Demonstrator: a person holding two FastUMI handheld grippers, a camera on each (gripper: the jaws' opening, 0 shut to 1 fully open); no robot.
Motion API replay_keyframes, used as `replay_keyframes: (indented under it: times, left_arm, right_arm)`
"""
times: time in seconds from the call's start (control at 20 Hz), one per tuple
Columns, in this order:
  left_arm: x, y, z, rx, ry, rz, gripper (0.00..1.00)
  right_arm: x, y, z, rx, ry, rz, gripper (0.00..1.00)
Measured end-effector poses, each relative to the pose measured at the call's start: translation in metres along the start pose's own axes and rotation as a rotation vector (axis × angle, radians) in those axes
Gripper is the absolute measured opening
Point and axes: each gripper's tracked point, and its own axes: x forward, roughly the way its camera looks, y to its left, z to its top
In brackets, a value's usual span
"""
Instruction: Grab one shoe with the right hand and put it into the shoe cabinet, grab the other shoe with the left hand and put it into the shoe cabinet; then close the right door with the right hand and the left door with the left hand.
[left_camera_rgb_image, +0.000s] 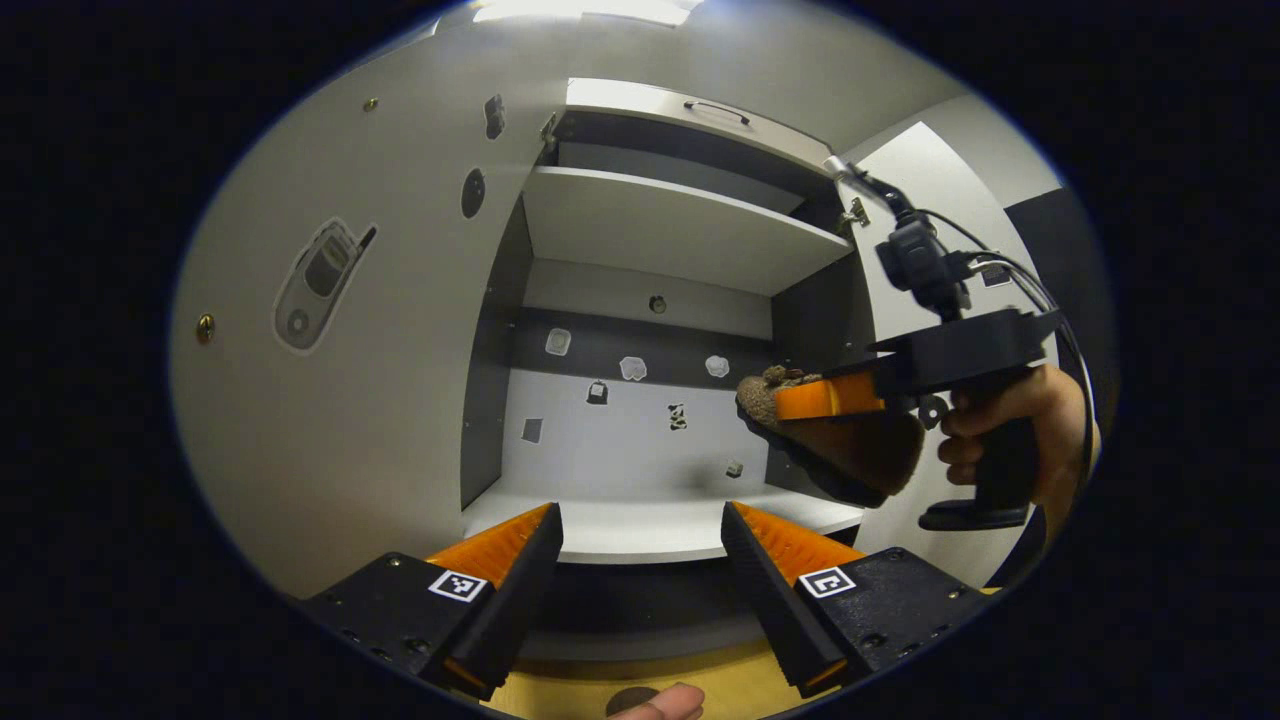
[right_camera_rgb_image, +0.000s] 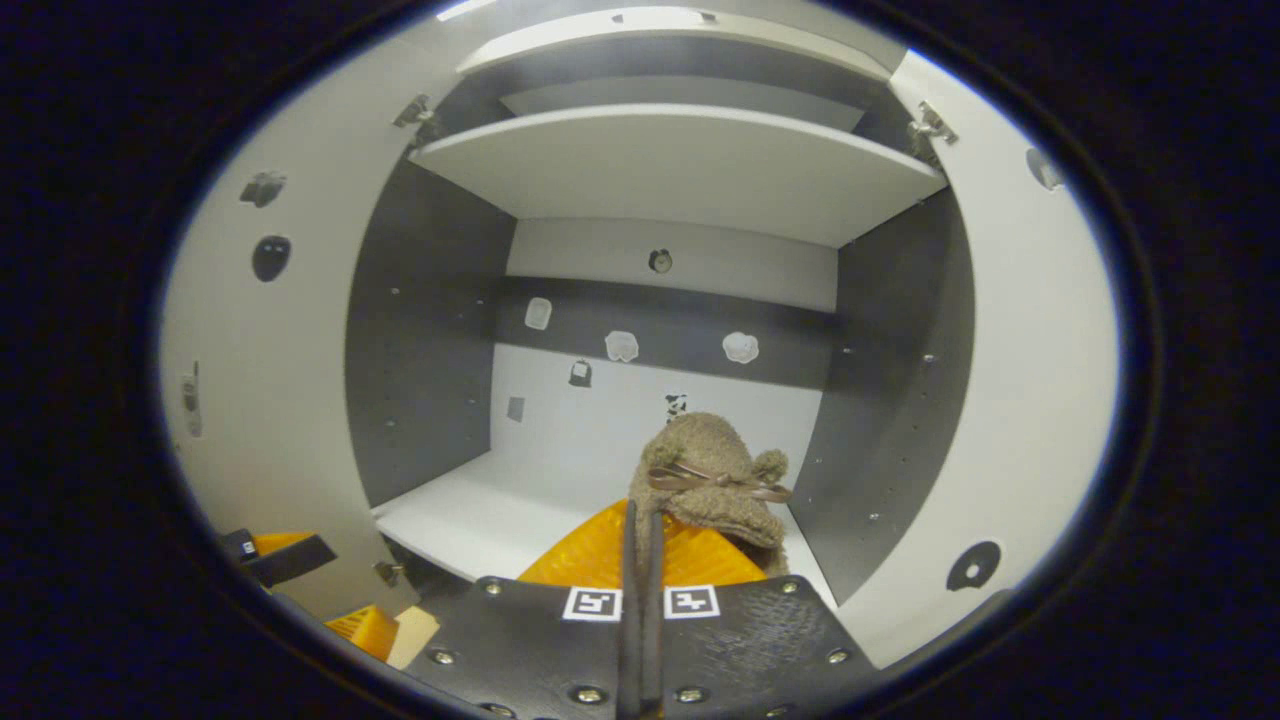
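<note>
**Brown shoe held at the open cabinet's right edge**

The shoe cabinet is seen open, with the left door swung wide to one side and the right door swung out to the other. Between the doors a broad gap is left in front of the lower compartment. The lower shelf is seen bare, with free room across its width and up to the upper shelf. The back wall is marked by small stickers.

The right tool is seen in the left gripper view near the compartment's right side wall, gripped by a hand. A fuzzy brown shoe with a small bow is pinched between its fingers, which are closed tight on it; the shoe is held in the air above the shelf's right part, just beside the dark side panel.

The left tool is held wide apart, with nothing between its fingers, in front of the shelf's front edge. A strip of wooden desk is seen below it.
</note>
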Motion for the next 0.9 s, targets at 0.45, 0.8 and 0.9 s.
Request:
replay_keyframes:
  times: [0.45,0.8,0.9]
  left_arm:
    - [0.018,-0.002,-0.025,-0.005,0.067,0.009,0.98]
    - [0.024,-0.012,-0.048,-0.032,0.144,-0.01,0.98]
    - [0.024,-0.017,-0.05,-0.043,0.151,-0.023,0.98]
  right_arm:
    - [0.109,-0.031,-0.066,-0.082,0.166,-0.046,0.01]
    - [0.106,-0.038,-0.073,-0.098,0.2,-0.034,0.23]
    - [0.103,-0.028,-0.076,-0.074,0.214,-0.005,0.34]
